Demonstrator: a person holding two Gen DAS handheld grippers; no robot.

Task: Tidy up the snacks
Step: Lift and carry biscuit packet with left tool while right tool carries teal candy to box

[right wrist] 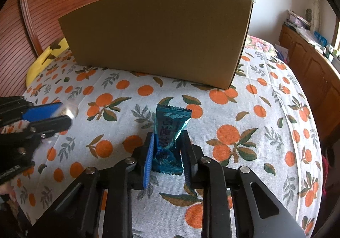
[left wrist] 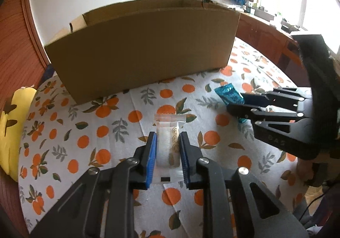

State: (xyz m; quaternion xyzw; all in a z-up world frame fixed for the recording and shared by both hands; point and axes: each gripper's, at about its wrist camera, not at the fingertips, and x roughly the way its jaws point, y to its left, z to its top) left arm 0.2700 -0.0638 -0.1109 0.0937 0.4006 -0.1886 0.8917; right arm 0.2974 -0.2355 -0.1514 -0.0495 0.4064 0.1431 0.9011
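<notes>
before the plain cardboard box (left wrist: 144,46), left claw (left wrist: 167,153) pinching clear ridged biscuit pack (left wrist: 170,144), right claw (right wrist: 167,153) clamping crinkly teal wrapper (right wrist: 170,131)

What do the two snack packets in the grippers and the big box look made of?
Clear packet: transparent plastic film, biscuits visible inside. Teal packet: glossy film, perhaps foil-lined, crinkled with serrated ends. Box: plain brown cardboard, matte.

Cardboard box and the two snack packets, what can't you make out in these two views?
- Cardboard box contents: right wrist view, near wall hides the inside; left wrist view shows only the rim.
- Teal snack packet print: too small and creased.
- Clear snack packet lower end: the left gripper fingers cover its sides; blurred in right wrist view.
</notes>
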